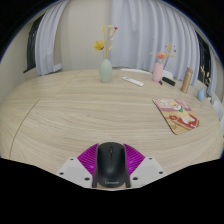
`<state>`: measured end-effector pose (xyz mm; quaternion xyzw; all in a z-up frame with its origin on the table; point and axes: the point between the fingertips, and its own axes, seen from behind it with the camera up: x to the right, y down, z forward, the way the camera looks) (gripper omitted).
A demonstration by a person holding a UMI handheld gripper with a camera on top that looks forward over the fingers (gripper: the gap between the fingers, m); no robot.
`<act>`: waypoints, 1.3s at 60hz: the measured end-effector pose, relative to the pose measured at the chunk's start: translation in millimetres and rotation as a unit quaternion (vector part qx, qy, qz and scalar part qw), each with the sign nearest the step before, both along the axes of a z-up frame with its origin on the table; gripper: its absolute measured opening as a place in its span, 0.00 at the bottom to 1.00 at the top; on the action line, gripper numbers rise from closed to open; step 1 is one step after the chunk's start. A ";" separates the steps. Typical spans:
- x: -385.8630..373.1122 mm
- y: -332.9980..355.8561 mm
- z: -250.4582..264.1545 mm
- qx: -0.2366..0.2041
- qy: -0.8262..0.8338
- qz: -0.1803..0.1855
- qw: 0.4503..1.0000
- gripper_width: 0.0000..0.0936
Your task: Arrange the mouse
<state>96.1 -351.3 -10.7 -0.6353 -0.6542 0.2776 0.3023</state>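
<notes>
Gripping mouse (110, 163) | gripper (110, 170) pads pressing both sides (above table (80, 120))

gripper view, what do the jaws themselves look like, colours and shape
The gripper shows two pale grey, angular fingers that spread outward toward the tips, each lined on its inner face with a ridged magenta pad. No cables, markings or sleeve are visible.

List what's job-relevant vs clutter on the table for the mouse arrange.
Job: black mouse, held between the claw pads; printed mouse pad, probably its target.
Clutter: vase with yellow flower, pink figurine, bottle, flat white item.
</notes>
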 end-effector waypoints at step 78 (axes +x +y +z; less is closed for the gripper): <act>-161.4 325.6 12.6 -0.013 0.016 -0.028 0.999 0.90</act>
